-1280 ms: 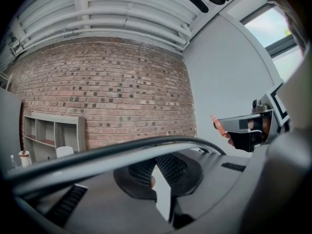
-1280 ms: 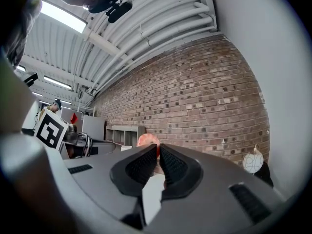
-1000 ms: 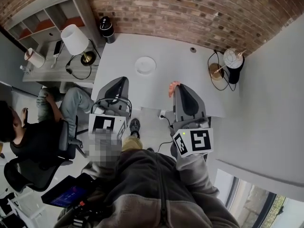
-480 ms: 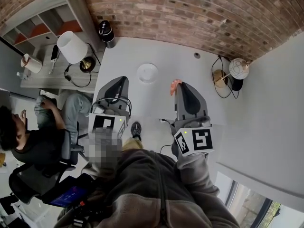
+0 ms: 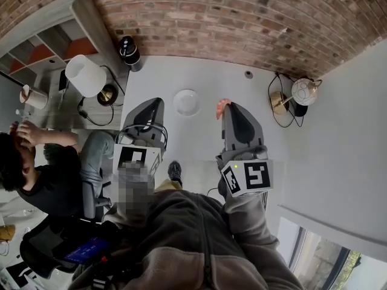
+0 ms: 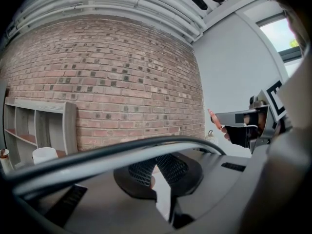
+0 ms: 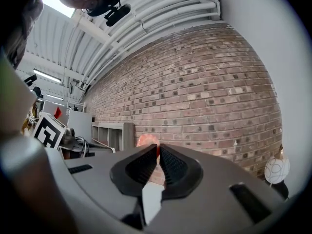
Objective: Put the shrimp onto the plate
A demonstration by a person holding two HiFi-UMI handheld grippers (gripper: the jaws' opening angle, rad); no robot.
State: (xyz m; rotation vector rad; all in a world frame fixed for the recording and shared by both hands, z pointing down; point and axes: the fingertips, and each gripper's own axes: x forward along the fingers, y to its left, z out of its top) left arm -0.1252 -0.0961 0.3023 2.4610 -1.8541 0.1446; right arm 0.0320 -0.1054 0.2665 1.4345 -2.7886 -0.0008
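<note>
- My right gripper (image 5: 226,109) is clamped on the shrimp (image 5: 222,106). In the right gripper view the jaws are pressed close, and the orange-pink shrimp (image 7: 147,140) sticks up past their tips in front of the brick wall (image 7: 209,96).
- The shrimp is off the tabletop (image 5: 181,77), held in the air roughly halfway between its left and right edges.
- The plate (image 5: 186,102), white and round, lies flat on the tabletop just left of the shrimp and apart from it, with nothing on it.
- My left gripper (image 5: 155,101) is near the left edge of the tabletop, to the left of the plate. Its jaws meet at the tips with nothing held between them.
- From the left gripper view I can see the right gripper (image 6: 229,126) off to the side, with the shrimp (image 6: 214,118) at its tip.
- A black cylinder (image 5: 127,49) stands at the far left corner of the tabletop.
- A globe lamp (image 5: 302,91) stands by the right edge.
- A person (image 5: 30,168) sits beyond the left edge of the tabletop, near a white-shaded lamp (image 5: 84,75).
</note>
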